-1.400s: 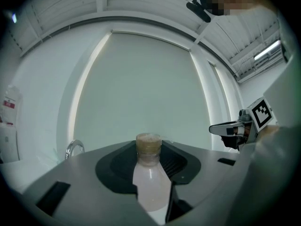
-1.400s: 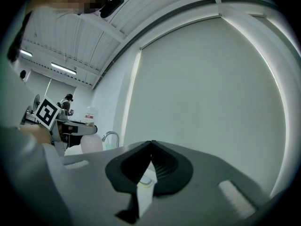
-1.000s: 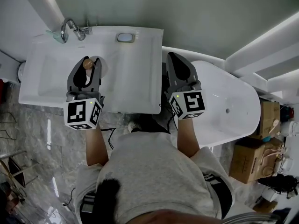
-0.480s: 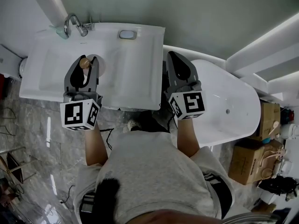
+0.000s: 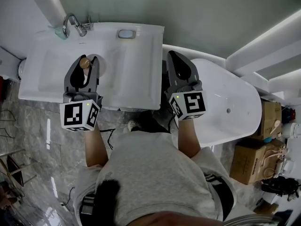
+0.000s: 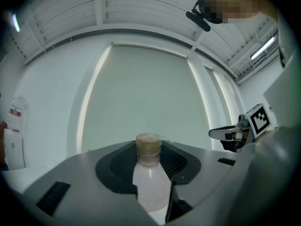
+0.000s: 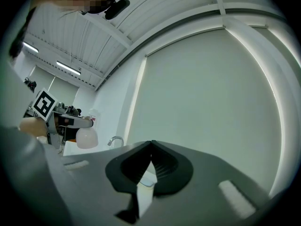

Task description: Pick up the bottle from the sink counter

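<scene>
Left gripper (image 5: pixel 86 65): jaws clamped on the bottle (image 6: pixel 150 182). The bottle has a milky white body and a tan cap. Its neck is upright between the two pads, and the cap pokes just past the jaw tips. The gripper is held level over the sink counter (image 5: pixel 136 79).

Right gripper (image 5: pixel 171 56): jaws pressed together at the tips, nothing between them. It sits beside the counter's right edge, by the near end of the bathtub (image 5: pixel 235 86).

Around the left jaws:
- A faucet (image 5: pixel 70 23) stands ahead and a little to the left, at the counter's back edge.
- A small rectangular dish (image 5: pixel 126 34) lies ahead and to the right, also at the back edge.
- A plain grey-green wall (image 6: pixel 141 93) is beyond the cap.

Around the right jaws:
- The tub runs off to their right.
- Cardboard boxes (image 5: pixel 251 161) sit well behind and to the right, on the floor.

Hard to make out:
- From the head view the left jaws cover the bottle's body, so only the cap shows.
- The right gripper view catches just the rounded shoulder hanging under those jaws.
- Whether the base is touching the counter cannot be told.
- A teal item (image 5: pixel 56 32) beside the faucet is too small to identify.
- The dish's contents are unreadable.
- The boxes are cut by the frame edge.
</scene>
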